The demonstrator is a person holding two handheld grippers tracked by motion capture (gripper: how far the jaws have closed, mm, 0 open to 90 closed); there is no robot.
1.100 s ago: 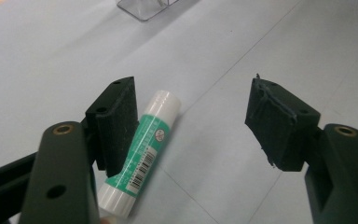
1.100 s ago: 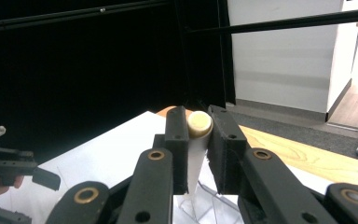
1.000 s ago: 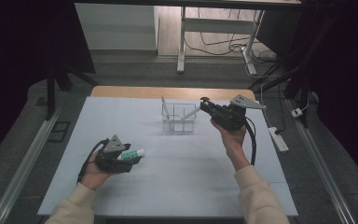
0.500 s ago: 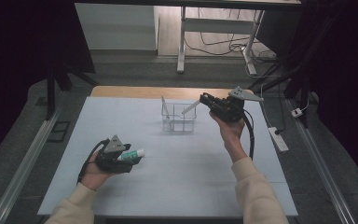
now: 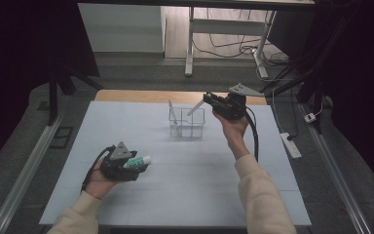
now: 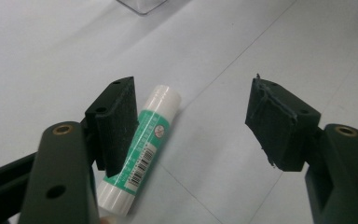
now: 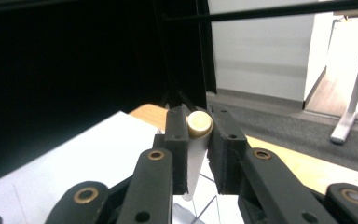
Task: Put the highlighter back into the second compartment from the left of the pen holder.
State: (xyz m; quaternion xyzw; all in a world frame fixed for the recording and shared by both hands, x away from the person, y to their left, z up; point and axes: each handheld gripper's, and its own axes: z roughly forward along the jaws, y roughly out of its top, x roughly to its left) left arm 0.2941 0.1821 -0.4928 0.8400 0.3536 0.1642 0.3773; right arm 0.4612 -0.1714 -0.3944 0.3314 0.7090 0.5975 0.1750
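Right tongs (image 5: 208,100) pinch a white stick over a clear organizer; left tongs (image 6: 191,121) lie spread beside a glue stick.

The white stick (image 7: 196,154), capped by a tan round end, is clamped between the right jaws and slants down toward the clear plastic organizer (image 5: 187,123) near the table's (image 5: 272,195) far edge. The green-labelled glue stick (image 6: 137,151) touches one pad of the left tongs on the near left of the table, the other pad well apart.

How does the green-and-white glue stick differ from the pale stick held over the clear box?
The green-labelled white glue stick lies flat on the table, loose between wide-apart jaws; the plain whitish pen-like stick is clamped tight and raised, slanting down toward the clear plastic box. Both are slim cylinders.
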